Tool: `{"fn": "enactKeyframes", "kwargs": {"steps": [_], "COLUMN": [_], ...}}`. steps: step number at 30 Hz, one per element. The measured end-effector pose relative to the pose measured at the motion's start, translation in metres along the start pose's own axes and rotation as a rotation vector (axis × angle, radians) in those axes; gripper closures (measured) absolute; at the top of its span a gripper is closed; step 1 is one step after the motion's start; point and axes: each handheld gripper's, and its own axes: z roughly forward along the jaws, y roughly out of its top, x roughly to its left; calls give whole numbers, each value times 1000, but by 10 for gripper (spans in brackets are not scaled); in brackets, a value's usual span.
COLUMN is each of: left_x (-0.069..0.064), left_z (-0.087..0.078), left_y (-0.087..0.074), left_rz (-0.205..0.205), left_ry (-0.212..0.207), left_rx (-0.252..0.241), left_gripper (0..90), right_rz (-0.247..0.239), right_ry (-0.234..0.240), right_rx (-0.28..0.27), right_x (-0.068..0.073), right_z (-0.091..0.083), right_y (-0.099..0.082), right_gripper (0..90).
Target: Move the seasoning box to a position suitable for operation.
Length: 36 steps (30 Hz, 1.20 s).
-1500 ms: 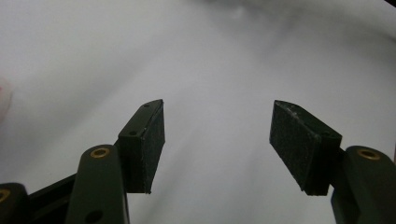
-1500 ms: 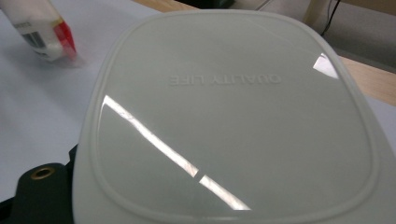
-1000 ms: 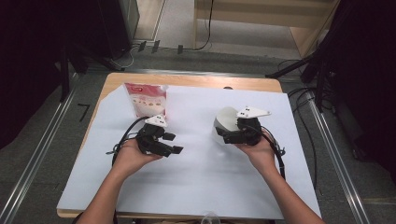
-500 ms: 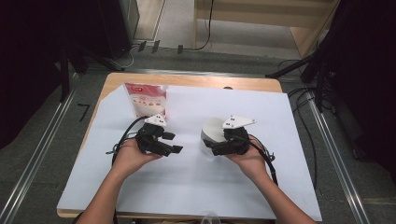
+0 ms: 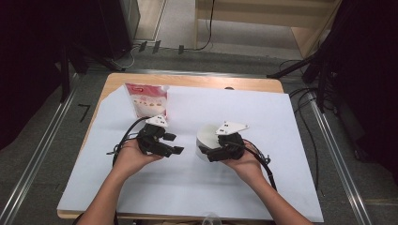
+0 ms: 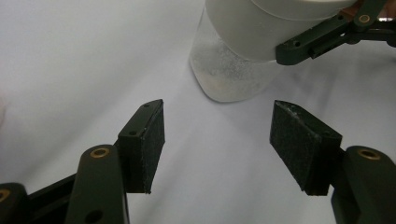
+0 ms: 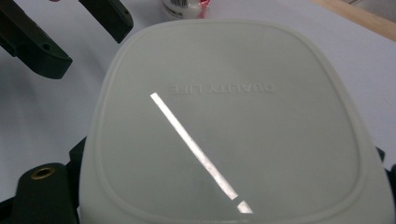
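A clear tub (image 5: 204, 135) with a white lid (image 7: 233, 116) is held tilted just above the white sheet, and my right gripper (image 5: 212, 149) is shut on it from the right. In the right gripper view the lid hides the jaws, apart from one finger (image 7: 44, 193) at the lower left. My left gripper (image 5: 174, 143) is open with nothing between its pads, a short way left of the tub. The left gripper view has that gripper (image 6: 217, 140) aimed at the tub's clear body (image 6: 233, 70), which is still apart from it.
A red and white pouch (image 5: 148, 99) stands upright at the back left of the white sheet (image 5: 281, 140). The sheet covers most of a wooden table (image 5: 197, 80). Cables trail from both grippers toward the person's forearms.
My right gripper has carried the tub leftward and slightly toward the person, closer to the left gripper. The left gripper has stayed where it was, still open.
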Motion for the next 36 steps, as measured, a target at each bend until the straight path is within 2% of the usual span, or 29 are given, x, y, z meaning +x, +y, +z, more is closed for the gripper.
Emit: {"fn": "enactKeyframes", "kwargs": {"steps": [7, 8, 11, 13, 15, 18, 19, 21, 26, 27, 31, 36], "left_x": [0, 0, 0, 0, 0, 0, 0, -1, 0, 0, -1, -2], "left_z": [-1, 0, -1, -1, -1, -2, -2, -2, -4, -4, -4, -3], "left_y": [0, 0, 0, 0, 0, 0, 0, 0, -1, -1, 0, 0], "left_rz": [10, 2, 7, 1, -1, -7, -14, -13, -13, -14, -13, -8], "left_ry": [1, 0, 1, 1, 2, -8, -26, -23, -23, -15, -18, -20], "left_rx": [6, 1, 5, -2, -3, -3, -25, -23, -18, -23, -34, -26], "left_gripper": [369, 369, 368, 368, 368, 369, 370, 370, 371, 377, 391, 389], "right_rz": [6, 22, 27, 43, 86, 90, 81, 84, 103, 123, 125, 132], "right_ry": [1, 11, 29, 41, 54, 51, 36, 31, 48, 66, 66, 57], "right_rx": [-8, -2, -6, 3, 8, 10, 23, 25, 30, 31, 44, 44], "right_x": [0, -1, -3, -5, -7, -6, -4, -3, -4, -5, -5, -5], "right_z": [0, 0, -1, -1, -3, -3, -5, -6, -17, -23, -35, -49], "right_y": [-1, -1, -2, -2, -2, -2, -3, -4, -7, -9, -15, -19], "right_gripper": [148, 143, 129, 119, 114, 114, 113, 113, 114, 114, 119, 132]}}
